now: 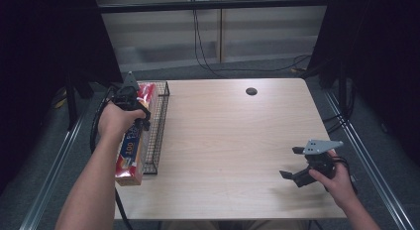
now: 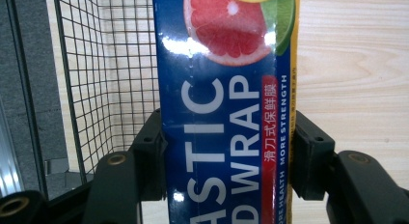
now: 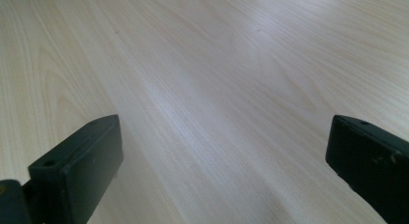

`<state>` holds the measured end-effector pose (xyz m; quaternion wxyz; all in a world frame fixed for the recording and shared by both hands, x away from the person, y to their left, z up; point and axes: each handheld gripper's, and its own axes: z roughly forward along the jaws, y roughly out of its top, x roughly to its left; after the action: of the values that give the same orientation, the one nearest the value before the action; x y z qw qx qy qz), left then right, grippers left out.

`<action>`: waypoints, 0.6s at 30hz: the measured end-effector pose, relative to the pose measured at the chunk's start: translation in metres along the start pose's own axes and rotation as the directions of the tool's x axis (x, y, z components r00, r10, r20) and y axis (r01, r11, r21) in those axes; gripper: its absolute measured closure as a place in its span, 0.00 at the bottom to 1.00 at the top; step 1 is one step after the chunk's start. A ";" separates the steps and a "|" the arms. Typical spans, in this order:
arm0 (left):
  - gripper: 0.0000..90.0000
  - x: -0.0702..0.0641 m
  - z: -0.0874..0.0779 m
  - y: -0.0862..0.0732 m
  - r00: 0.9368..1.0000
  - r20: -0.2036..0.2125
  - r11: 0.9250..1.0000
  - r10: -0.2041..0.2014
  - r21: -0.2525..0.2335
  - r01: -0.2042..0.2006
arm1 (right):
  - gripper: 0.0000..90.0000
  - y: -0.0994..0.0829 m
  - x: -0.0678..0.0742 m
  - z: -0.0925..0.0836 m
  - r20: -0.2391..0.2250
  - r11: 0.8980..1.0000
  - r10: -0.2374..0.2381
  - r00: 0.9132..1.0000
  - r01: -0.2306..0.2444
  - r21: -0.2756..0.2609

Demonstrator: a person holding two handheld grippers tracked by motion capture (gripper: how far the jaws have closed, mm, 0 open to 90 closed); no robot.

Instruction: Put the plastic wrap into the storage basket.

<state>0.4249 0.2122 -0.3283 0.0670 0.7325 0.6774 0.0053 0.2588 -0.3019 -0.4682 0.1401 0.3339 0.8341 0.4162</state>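
Observation:
A long blue and red plastic wrap box (image 1: 131, 155) with citrus pictures lies lengthwise along the left side of a black wire basket (image 1: 160, 122) at the table's left edge. Its near end sticks out past the basket's front. My left gripper (image 1: 130, 98) is shut on the box near its far end. In the left gripper view both jaws press the sides of the box (image 2: 226, 113), held by the left gripper (image 2: 226, 156), with the basket mesh (image 2: 106, 64) beside it. My right gripper (image 1: 292, 163) stands open near the table's front right. In the right gripper view, the right gripper (image 3: 222, 161) has bare wood between its jaws.
The light wooden table (image 1: 233, 136) has a round black cable hole (image 1: 251, 91) at the back. Cables (image 1: 203, 46) hang down to the grey floor behind it. Dark curtains flank both sides, and metal rails (image 1: 369, 165) run along the table's edges.

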 end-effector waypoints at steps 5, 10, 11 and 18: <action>0.48 0.005 0.004 0.002 1.000 -0.007 1.000 0.004 0.002 -0.004 | 0.00 0.000 0.000 0.000 0.000 1.000 -0.001 1.000 0.001 0.000; 0.48 0.009 0.006 0.004 1.000 -0.009 1.000 0.000 0.001 0.000 | 0.00 0.000 0.000 0.000 0.002 1.000 0.000 1.000 0.000 0.003; 0.48 0.009 0.006 0.004 1.000 -0.009 1.000 0.000 0.001 0.000 | 0.00 0.000 0.000 0.000 0.003 1.000 -0.002 1.000 0.002 0.005; 0.48 0.012 0.012 0.005 1.000 -0.012 1.000 0.001 0.011 -0.001 | 0.00 0.000 0.000 0.001 -0.001 1.000 -0.003 1.000 0.003 0.007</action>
<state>0.4324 0.2227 -0.3411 0.0589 0.7331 0.6775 0.0060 0.2591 -0.3018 -0.4689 0.1389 0.3329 0.8362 0.4131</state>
